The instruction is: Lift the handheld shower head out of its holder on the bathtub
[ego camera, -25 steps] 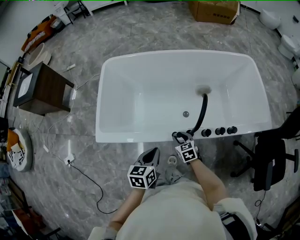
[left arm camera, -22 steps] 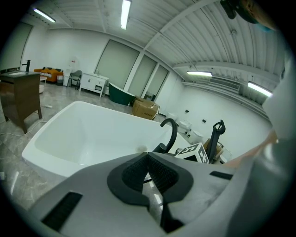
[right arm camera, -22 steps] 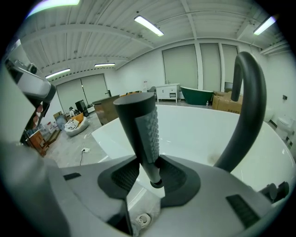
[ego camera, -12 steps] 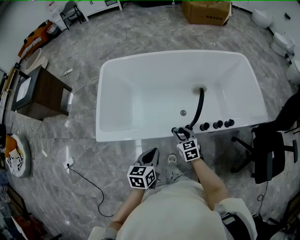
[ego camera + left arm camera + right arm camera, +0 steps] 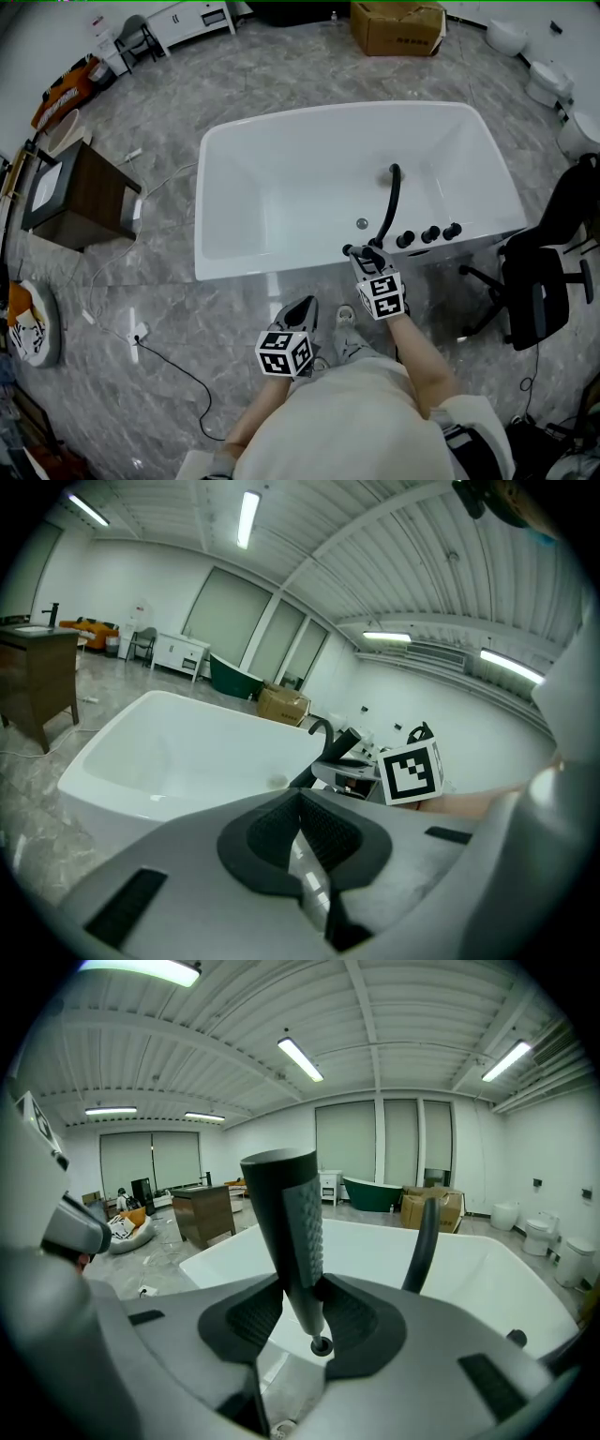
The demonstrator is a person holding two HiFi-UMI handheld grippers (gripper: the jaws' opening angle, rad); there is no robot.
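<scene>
My right gripper (image 5: pixel 362 254) is shut on the black handheld shower head (image 5: pixel 290 1230), which stands upright between its pads (image 5: pixel 251 1311) above the near rim of the white bathtub (image 5: pixel 281 268). Its lower end shows just below the pads. In the left gripper view the shower head (image 5: pixel 343 746) rises from the right gripper beside the marker cube. The black curved spout (image 5: pixel 388 202) and three black knobs (image 5: pixel 429 233) sit on the tub rim just beyond. My left gripper (image 5: pixel 302 314) hangs over the floor short of the tub, shut and holding nothing (image 5: pixel 300 803).
A dark wooden cabinet (image 5: pixel 80 187) stands left of the tub. A black office chair (image 5: pixel 548 272) is close on the right. A cardboard box (image 5: pixel 397 26) lies beyond the tub. A thin cable (image 5: pixel 169 361) runs across the marble floor at the left.
My right gripper has risen with the shower head and stands a little farther from the knobs. The left gripper has barely shifted in the head view.
</scene>
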